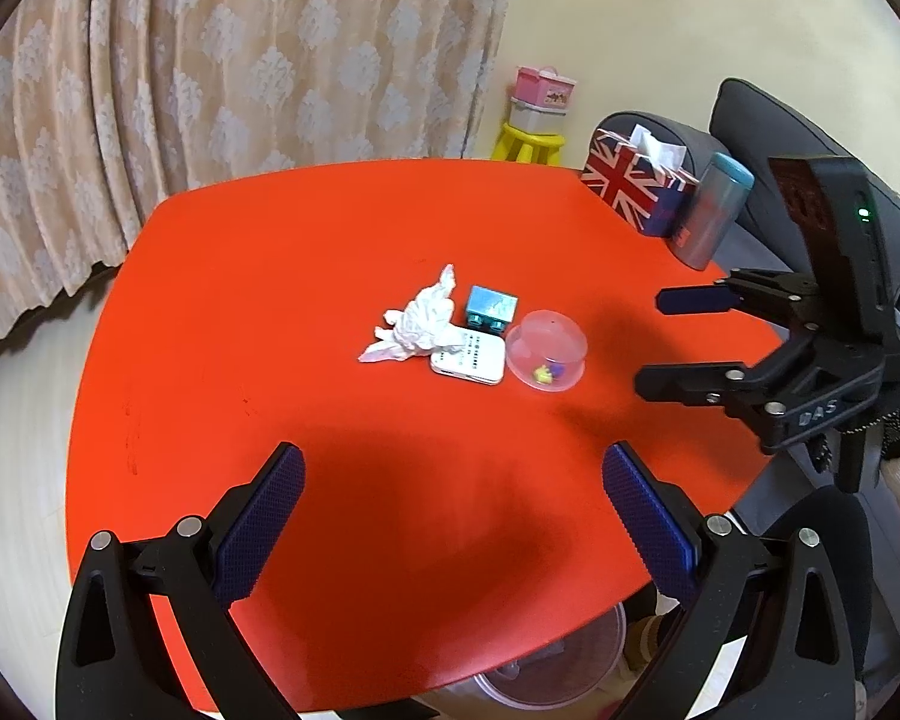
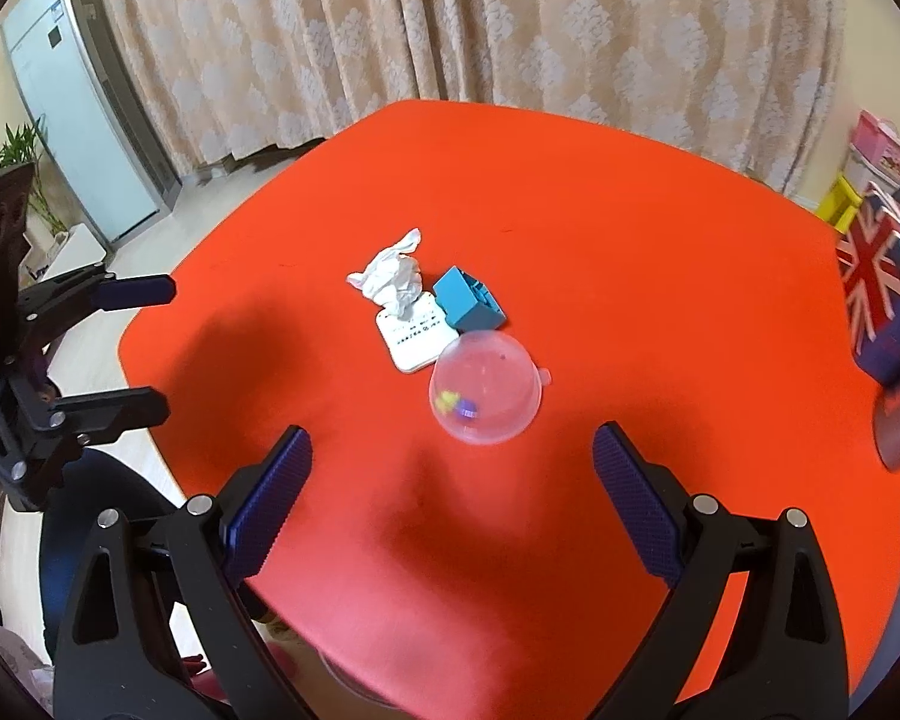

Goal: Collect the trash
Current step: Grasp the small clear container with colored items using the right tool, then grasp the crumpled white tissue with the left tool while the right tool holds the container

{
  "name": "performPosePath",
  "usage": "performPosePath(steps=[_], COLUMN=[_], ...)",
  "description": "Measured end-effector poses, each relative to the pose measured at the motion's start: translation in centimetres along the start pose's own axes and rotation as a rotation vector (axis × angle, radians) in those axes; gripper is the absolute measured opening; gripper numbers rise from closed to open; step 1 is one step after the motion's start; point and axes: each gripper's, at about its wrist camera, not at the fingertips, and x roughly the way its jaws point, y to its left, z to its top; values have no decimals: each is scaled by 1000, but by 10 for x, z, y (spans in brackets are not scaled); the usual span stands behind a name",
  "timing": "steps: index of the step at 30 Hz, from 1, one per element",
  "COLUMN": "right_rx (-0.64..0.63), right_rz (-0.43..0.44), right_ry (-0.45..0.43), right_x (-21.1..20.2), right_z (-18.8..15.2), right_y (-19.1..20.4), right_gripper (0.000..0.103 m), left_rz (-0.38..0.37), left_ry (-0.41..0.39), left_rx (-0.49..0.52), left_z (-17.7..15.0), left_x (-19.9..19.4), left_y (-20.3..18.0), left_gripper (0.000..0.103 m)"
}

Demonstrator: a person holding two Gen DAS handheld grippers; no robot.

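On the red table (image 1: pixel 270 312) (image 2: pixel 630 240) lie a crumpled white tissue (image 1: pixel 417 324) (image 2: pixel 393 276), a small blue box (image 1: pixel 491 307) (image 2: pixel 468 300), a flat white card-like device (image 1: pixel 471 363) (image 2: pixel 414 339) and a clear plastic dome (image 1: pixel 546 357) (image 2: pixel 486 387) with small coloured bits inside. My left gripper (image 1: pixel 453 468) (image 2: pixel 162 348) is open, hovering over the near table edge, well short of the pile. My right gripper (image 2: pixel 453 450) (image 1: pixel 648 339) is open too, just short of the dome. Neither holds anything.
A Union Jack tissue box (image 1: pixel 630 186) (image 2: pixel 876 276) and a grey-blue tumbler (image 1: pixel 714 210) stand at the table's far right corner. A clear bin (image 1: pixel 546 660) sits under the near edge. A yellow stool (image 1: pixel 528 144) carries pink boxes by the curtain. Dark chair at right.
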Motion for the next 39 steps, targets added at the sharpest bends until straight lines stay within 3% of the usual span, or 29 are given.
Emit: performPosePath(steps=[11,17,19,21,39], right_rx=[-3,-5,-5,-15,12], right_rz=[2,4,1,-7,-9], right_ry=[69,86,88,93,38], right_x=[49,65,68,69,35], right_z=[13,15,17,17,12], right_y=[-13,-16,-17,-16,-20], right_gripper=[90,76,62,56,53], left_rz=[-10,-18,-21,-24,-39], left_ry=[23,35,38,40,42], left_rx=[-11,-15,-14,-14,12], left_z=[2,1,1,1,18], left_x=[15,22,23,25,37], left_y=[12,14,13,13,10], left_gripper=[96,96,96,96,96])
